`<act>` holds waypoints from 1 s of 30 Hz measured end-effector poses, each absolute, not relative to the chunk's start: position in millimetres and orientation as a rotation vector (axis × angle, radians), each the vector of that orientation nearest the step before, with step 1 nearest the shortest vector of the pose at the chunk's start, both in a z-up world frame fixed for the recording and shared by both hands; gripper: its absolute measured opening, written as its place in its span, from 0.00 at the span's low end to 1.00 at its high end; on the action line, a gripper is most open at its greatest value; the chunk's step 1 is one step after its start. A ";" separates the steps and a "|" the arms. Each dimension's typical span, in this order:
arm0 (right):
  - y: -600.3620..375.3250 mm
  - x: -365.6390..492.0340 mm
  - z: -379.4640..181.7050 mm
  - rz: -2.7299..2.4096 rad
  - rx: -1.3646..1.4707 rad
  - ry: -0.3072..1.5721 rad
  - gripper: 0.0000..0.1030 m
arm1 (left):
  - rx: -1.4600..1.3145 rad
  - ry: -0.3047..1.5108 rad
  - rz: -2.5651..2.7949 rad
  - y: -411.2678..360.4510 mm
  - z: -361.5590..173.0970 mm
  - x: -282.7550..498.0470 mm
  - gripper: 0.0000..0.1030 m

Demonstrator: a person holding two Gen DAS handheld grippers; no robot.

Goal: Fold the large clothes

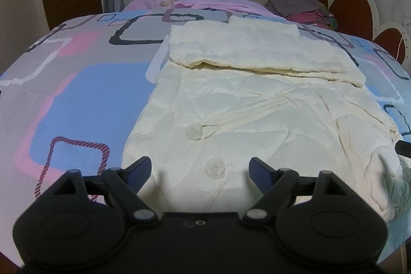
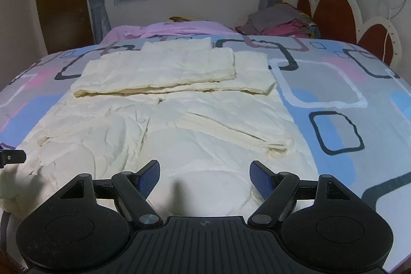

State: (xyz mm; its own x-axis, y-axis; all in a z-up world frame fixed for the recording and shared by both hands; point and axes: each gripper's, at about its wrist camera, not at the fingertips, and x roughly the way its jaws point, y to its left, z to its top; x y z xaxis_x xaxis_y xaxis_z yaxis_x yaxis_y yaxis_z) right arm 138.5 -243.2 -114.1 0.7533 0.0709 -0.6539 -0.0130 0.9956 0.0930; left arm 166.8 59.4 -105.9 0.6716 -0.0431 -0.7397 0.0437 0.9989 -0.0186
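— Where's the coat now?

— The cream padded coat [image 1: 244,104] lies along the middle of the bed [image 1: 77,84], its far part already doubled back toward the near edge. Both sleeves look laid in across the body.

— And the grippers?

— The left gripper [image 1: 199,170] and the right gripper [image 2: 204,176] hang over the near end of the coat, jaws spread wide, nothing between them. Neither seems to touch cloth.

— How would you take the next fold?

— I'd pinch the two near corners evenly, lift together and lay the end flat over the folded part, so the puffy filling doesn't bunch. The buttons [image 1: 215,167] sit just under the left jaws; better to grip beside them.

— Anything in the way?

— Not much. A pile of clothes [image 2: 280,23] sits at the far right corner, a pink blanket [image 2: 167,28] along the far edge, both well apart.
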 end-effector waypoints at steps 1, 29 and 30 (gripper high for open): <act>-243.7 137.0 -113.8 0.042 0.084 0.716 0.74 | 0.000 0.833 -0.049 60.7 -106.2 166.1 0.80; -266.3 100.7 -139.1 -0.081 0.089 0.791 0.74 | -0.137 0.935 -0.030 126.3 -145.2 145.2 0.78; -268.0 99.3 -139.9 -0.089 0.088 0.793 0.74 | -0.139 0.943 -0.030 128.4 -147.5 145.8 0.78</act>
